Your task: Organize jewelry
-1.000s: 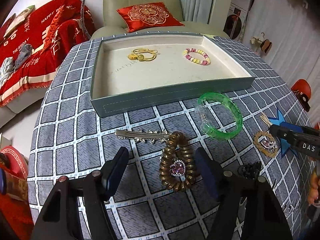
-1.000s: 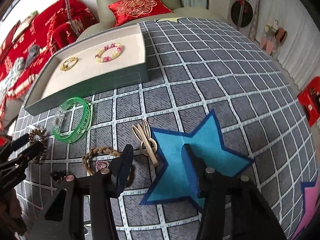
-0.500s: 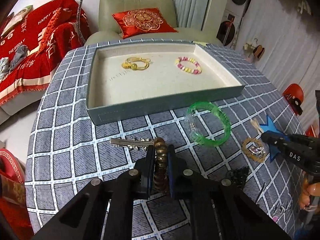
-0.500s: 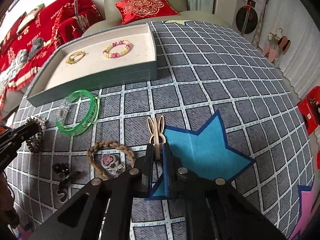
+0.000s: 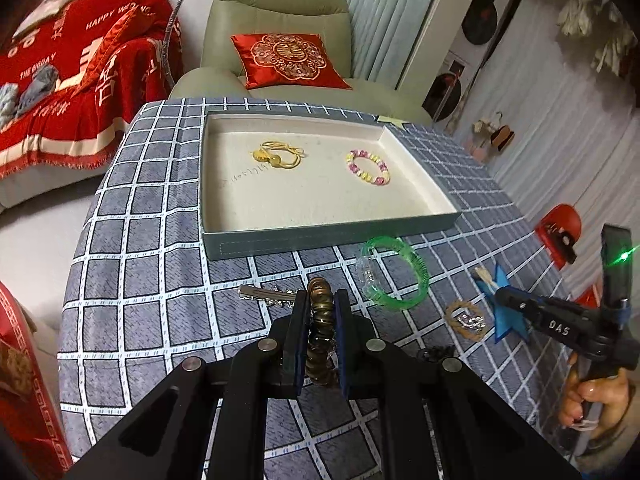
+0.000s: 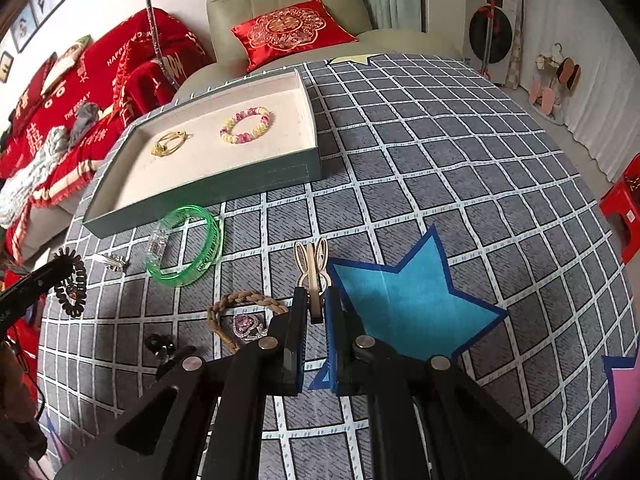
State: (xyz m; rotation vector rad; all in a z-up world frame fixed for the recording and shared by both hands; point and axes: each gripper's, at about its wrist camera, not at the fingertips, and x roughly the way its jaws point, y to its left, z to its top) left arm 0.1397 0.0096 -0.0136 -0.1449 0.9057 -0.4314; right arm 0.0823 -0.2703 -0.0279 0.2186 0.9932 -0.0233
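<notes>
My left gripper (image 5: 321,300) is shut on a bronze coil hair tie (image 5: 319,322) with a pink gem, held slightly above the checked cloth; the right wrist view shows the coil hair tie (image 6: 72,286) hanging at the far left. My right gripper (image 6: 316,300) is shut on a beige rabbit-ear hair clip (image 6: 311,262) at the edge of a blue star patch (image 6: 400,300). Beyond stands a grey-green tray (image 5: 320,236) holding a gold bracelet (image 5: 278,155) and a pink-yellow bead bracelet (image 5: 368,167).
On the cloth lie a green bangle (image 6: 186,246), a silver hair clip (image 5: 266,294), a braided ring with a pink gem (image 6: 244,316) and a small black clip (image 6: 162,348). An armchair with a red cushion (image 5: 288,60) stands behind the table.
Both grippers went from open to shut, the left on the coil hair tie, the right on the rabbit-ear clip. The left one has since risen with the tie.
</notes>
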